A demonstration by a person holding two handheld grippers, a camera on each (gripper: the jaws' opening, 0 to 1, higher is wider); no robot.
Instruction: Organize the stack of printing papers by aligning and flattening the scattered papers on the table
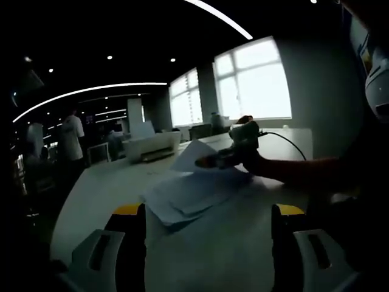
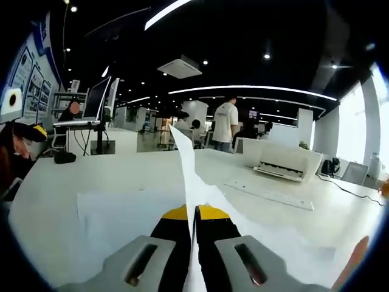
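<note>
A loose pile of white printing papers (image 1: 194, 196) lies on the white table (image 1: 97, 194), sheets fanned at different angles. My left gripper (image 1: 208, 234) is open above the table's near side, short of the pile, with nothing between its jaws. Across the pile my right gripper (image 1: 220, 159), held by a hand, pinches one sheet (image 1: 196, 153) and lifts its corner up. In the right gripper view my right gripper (image 2: 194, 228) is shut on that sheet (image 2: 188, 164), which stands edge-on between the jaws. More papers (image 2: 121, 216) lie flat beneath.
A white printer (image 1: 152, 146) sits at the table's far end, printer (image 2: 285, 161) with a long ruler-like strip (image 2: 270, 196) near it. A cable (image 1: 289, 143) trails from the right gripper. People stand in the office behind. A monitor (image 2: 97, 97) stands at left.
</note>
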